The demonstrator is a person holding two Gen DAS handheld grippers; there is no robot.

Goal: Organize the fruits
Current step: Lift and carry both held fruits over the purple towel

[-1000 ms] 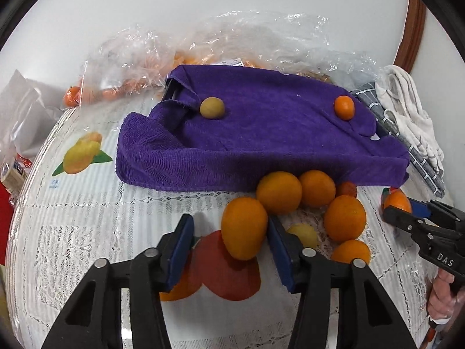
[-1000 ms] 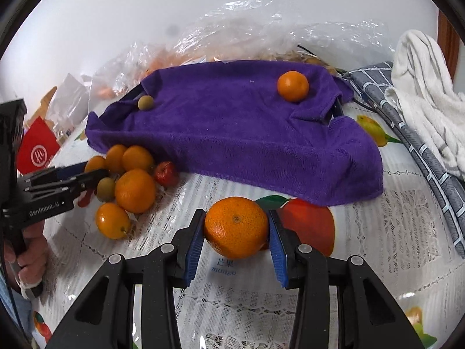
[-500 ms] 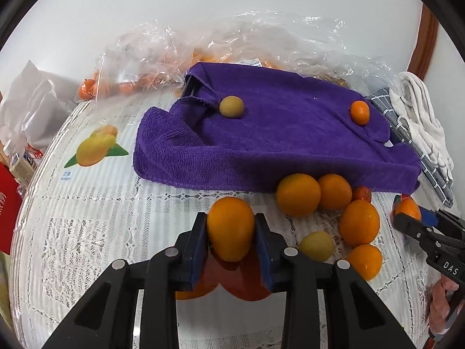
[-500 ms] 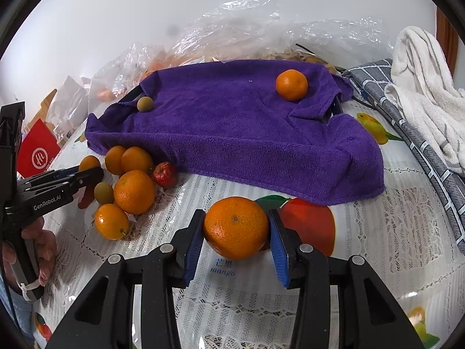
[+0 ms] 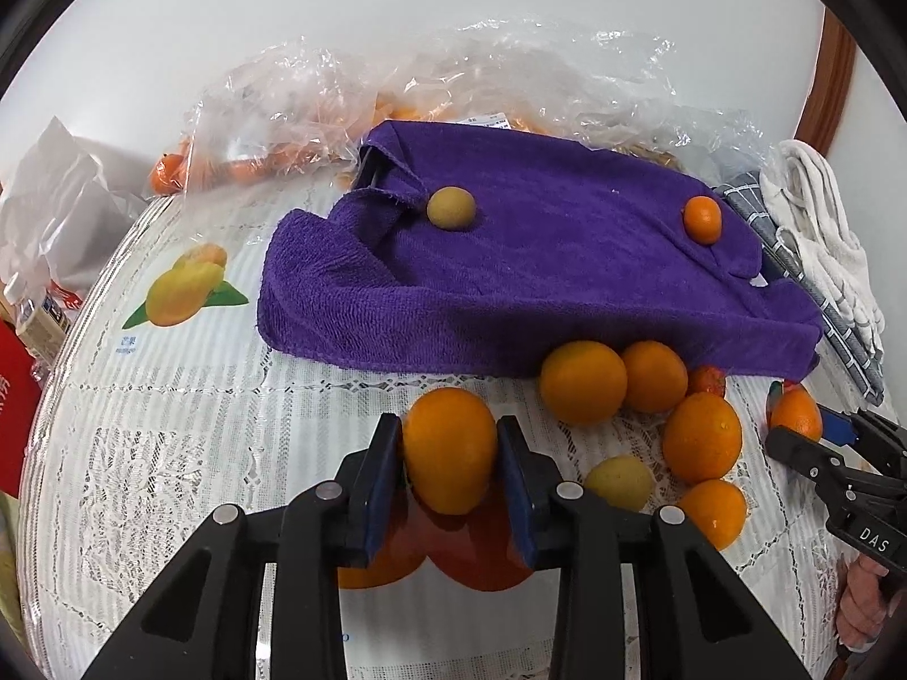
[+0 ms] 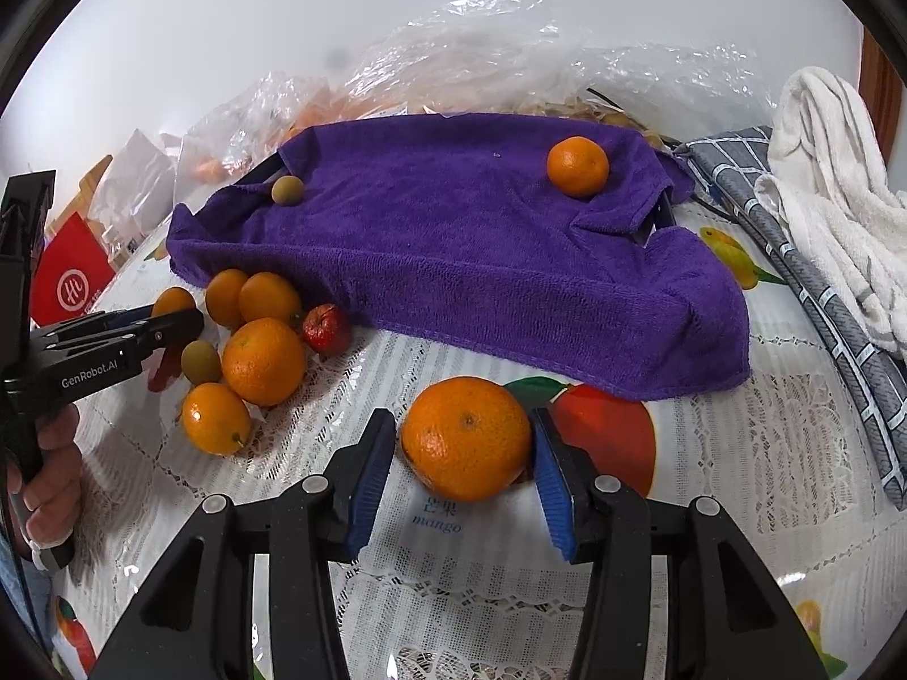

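Fruits lie scattered on a lace-covered worktop (image 5: 170, 453) around a purple towel (image 5: 567, 283). In the left wrist view, the left gripper (image 5: 450, 453) has its blue fingers (image 5: 381, 470) pressed narrow against both sides of an oval orange (image 5: 449, 447), near the towel's front edge. To its right a cluster of oranges (image 5: 584, 382) sits against the towel, with a small yellow-green fruit (image 5: 619, 481) among them. A brownish round fruit (image 5: 450, 208) and a small orange (image 5: 702, 219) rest on top of the towel.

In the right wrist view, the right gripper (image 6: 465, 459) is opening: a round orange (image 6: 466, 437) sits on the worktop between its fingers (image 6: 371, 470), with a visible gap at the left pad. A small red fruit (image 6: 326, 328) lies at the towel's edge beside the cluster.
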